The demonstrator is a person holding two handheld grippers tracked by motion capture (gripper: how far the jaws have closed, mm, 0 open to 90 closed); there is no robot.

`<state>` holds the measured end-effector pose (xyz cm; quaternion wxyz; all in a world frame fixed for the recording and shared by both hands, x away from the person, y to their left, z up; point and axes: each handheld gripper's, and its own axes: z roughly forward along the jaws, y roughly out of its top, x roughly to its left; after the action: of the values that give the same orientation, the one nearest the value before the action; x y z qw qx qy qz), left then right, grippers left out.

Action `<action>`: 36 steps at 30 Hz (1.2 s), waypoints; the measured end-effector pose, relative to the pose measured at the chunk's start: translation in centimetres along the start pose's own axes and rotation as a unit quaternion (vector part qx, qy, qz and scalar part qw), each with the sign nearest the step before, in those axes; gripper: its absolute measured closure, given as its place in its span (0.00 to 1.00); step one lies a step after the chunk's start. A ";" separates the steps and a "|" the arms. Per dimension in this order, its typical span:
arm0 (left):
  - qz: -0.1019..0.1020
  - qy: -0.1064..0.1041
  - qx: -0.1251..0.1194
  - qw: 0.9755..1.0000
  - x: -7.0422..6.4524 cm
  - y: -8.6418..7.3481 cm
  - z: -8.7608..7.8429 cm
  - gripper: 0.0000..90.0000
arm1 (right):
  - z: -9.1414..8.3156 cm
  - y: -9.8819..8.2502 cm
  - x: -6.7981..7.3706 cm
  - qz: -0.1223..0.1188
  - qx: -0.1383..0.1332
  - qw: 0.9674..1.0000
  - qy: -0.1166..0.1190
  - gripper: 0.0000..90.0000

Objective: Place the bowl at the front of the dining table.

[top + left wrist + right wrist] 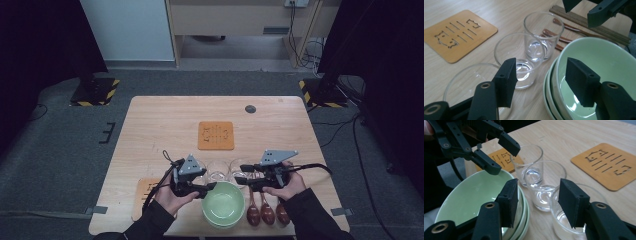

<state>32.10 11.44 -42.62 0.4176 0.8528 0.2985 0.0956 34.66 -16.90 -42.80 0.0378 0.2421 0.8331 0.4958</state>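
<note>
1. Bowls (223, 204), a green stack near the table's (165, 120) front edge, sat between both grippers.
2. Left gripper (210, 187) held its jaws partly apart astride the stack's rim, not pressing it.
3. Right gripper (239, 174) stood part-open, clasping nothing, over the rim and three glasses (218, 170).
4. Spoons (266, 212) lay just right of the stack.

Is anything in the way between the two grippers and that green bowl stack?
Nothing visible. The left gripper and right gripper flank the top green bowl, jaws open at its rim; the glasses stand behind.
</note>
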 end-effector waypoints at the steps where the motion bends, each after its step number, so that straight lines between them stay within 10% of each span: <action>1: 0.001 0.000 0.004 1.000 -0.1 -0.1 0.1 0.47 | 0.0 0.0 0.0 0.000 0.000 1.000 0.000 0.56; 36: -0.014 -0.014 0.066 0.998 -1.0 -0.6 1.5 0.85 | 2.3 -1.3 1.0 -0.002 0.053 0.998 0.035 0.76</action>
<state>31.62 10.18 -43.94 0.3661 0.8754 0.3103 0.0574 34.02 -15.13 -44.87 -0.0032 0.2244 0.8594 0.4593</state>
